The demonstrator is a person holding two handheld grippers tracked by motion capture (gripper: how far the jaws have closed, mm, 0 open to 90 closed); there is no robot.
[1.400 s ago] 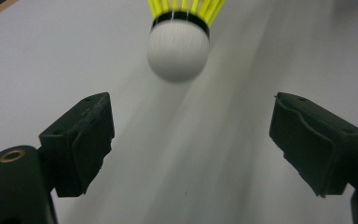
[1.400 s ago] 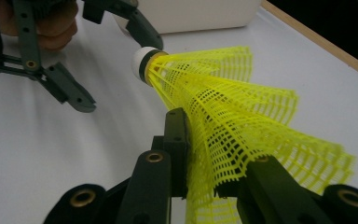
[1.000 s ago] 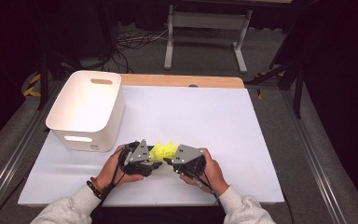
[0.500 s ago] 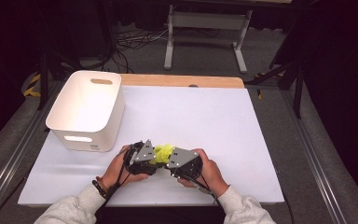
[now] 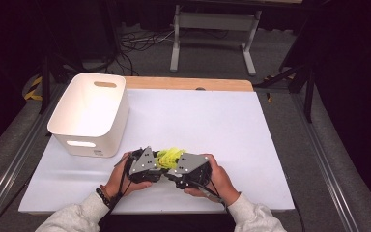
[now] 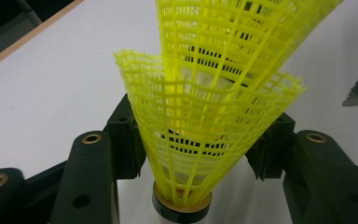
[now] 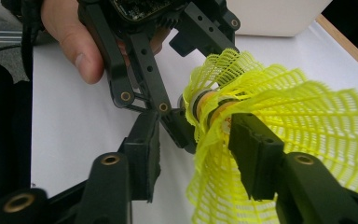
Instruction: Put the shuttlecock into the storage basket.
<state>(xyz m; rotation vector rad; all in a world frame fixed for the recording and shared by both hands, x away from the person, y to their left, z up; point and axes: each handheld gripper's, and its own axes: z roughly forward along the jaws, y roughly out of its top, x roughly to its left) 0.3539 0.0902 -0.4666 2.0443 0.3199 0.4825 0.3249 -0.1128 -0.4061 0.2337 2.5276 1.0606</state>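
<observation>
**Two nested shuttlecocks, mid-separation near the table's front edge**

Far left, a white bin (image 5: pixel 89 113) sits on the white table (image 5: pixel 232 130), nothing visible inside. My left hand-held gripper (image 5: pixel 160 166) is clenched on the skirt of one yellow shuttlecock (image 6: pixel 200 135), pads pressing the mesh from both sides, cork base toward the camera. A second yellow shuttlecock (image 6: pixel 242 42) is pushed into it, skirt inside skirt. In the high view the yellow pair (image 5: pixel 169 155) sits between my two hands, just above the table. My right hand-held gripper (image 7: pixel 191 149) has just been opening: one jaw stands clear of the mesh, the other lies against it, so no firm hold there. My read: the pair is not yet pulled apart; the right side needs a fresh bite first, and nothing has gone in the bin.
</observation>
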